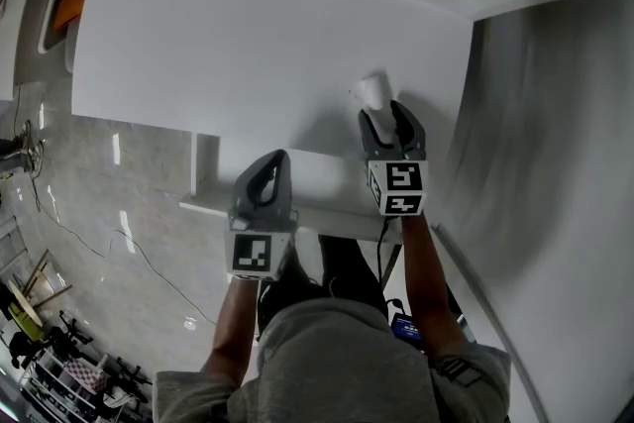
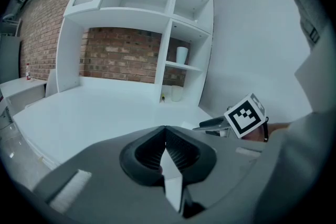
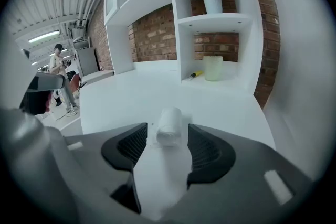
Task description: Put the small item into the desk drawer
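Observation:
The small item is a white roll (image 1: 373,91) lying on the white desk (image 1: 248,35) near its right front corner. My right gripper (image 1: 384,114) is open right behind it. In the right gripper view the roll (image 3: 169,122) sits between the spread tips of my right gripper (image 3: 167,140), with a gap on each side. A white drawer (image 1: 317,175) juts out below the desk's front edge. My left gripper (image 1: 265,163) hangs over the drawer's left part. In the left gripper view, the left gripper (image 2: 166,140) is shut, its pads meeting with nothing seen between them.
A white shelf unit stands at the desk's back right, holding a pale cup (image 3: 212,67), a yellow-handled screwdriver (image 3: 194,75) and, one shelf up, a white cup (image 3: 212,3). A white wall runs close along the right. A person (image 3: 60,78) stands far off left.

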Available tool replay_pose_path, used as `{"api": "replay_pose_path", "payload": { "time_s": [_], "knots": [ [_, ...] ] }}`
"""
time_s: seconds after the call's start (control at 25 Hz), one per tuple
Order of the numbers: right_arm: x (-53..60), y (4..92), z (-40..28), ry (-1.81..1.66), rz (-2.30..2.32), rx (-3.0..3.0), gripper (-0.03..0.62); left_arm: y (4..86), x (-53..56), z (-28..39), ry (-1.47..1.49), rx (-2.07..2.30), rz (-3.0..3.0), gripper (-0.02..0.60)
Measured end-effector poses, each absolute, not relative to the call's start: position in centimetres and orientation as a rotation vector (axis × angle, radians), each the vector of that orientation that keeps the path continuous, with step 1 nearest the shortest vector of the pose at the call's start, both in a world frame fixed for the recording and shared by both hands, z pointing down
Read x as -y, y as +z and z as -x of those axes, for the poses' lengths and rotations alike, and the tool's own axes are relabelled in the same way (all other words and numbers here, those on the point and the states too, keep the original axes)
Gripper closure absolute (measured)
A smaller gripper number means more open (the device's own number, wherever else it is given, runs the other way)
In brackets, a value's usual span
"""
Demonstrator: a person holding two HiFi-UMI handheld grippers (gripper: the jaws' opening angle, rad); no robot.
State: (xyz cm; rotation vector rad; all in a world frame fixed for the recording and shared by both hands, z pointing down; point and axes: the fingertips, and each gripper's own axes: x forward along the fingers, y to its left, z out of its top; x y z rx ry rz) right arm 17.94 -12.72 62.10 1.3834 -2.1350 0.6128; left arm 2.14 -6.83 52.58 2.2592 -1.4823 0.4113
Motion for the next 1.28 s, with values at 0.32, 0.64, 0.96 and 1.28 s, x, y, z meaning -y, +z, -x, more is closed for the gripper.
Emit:
{"api": "replay_pose_path", "payload": {
  "time_s": [0.32,0.64,0.96,1.28],
  "knots": [
    [13.1,63.3,-17.8,0.609,-1.376,2.106,0.353,53.3,6.7,-1.5,0.419,1.491,-2.235,0.569],
    [13.3,63.9,-18.2,0.577,-1.377,2.06,0.427,53.6,6.6,-1.2,0.413,1.493,-2.235,0.569],
    [13.3,63.9,-18.2,0.564,-1.384,2.052,0.434,53.3,6.6,-0.8,0.408,1.501,-2.224,0.569],
    [13.3,62.0,-18.0,0.537,-1.421,2.084,0.441,52.0,6.2,-0.1,0.392,1.523,-2.244,0.569]
  ]
}}
